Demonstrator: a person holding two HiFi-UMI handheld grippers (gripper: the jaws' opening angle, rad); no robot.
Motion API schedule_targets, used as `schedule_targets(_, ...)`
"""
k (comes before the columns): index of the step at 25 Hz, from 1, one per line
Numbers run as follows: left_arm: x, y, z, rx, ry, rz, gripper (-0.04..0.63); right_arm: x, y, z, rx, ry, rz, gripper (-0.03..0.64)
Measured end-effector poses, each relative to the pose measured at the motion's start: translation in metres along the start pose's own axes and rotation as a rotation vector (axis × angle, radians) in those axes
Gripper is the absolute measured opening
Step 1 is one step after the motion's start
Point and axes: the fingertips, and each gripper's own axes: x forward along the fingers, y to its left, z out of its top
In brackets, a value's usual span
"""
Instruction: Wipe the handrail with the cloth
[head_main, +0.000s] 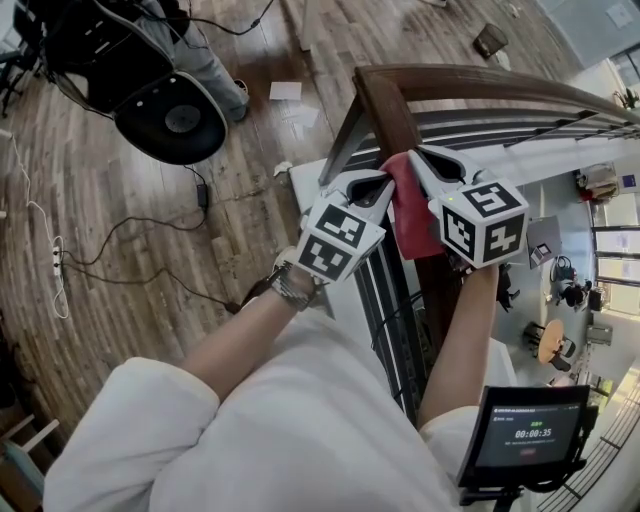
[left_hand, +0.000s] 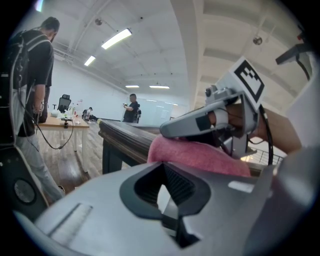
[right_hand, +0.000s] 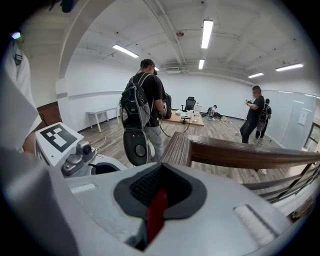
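from my remote seat, the red cloth (head_main: 408, 210) lay draped over the wooden handrail (head_main: 500, 82), on the near stretch just short of the corner where the rail bends away. the right gripper (head_main: 425, 160) rested on top of it, its fingers (right_hand: 225, 210) clamped on a red fold of the cloth. the left gripper (head_main: 383, 183) sat just beside it at the rail's left edge, tip against the cloth's side, its fingers (left_hand: 100, 200) pressed fully together; i could not tell whether they pinched any cloth.
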Motion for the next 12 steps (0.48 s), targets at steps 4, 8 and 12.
schedule_targets(4,0.001,-0.004,-0.003,-0.006,0.001,0.002,0.003,-0.003,0.001,-0.004,0.001,0.001,0.004,0.003)
schedule_targets(8,0.001,-0.007,-0.007,-0.009,-0.001,0.001,0.003,-0.004,0.002,-0.009,-0.008,0.009,-0.001,0.003)
schedule_targets(12,0.001,-0.014,-0.01,-0.009,0.001,-0.001,0.003,-0.008,0.004,-0.015,-0.019,0.021,-0.005,0.003)
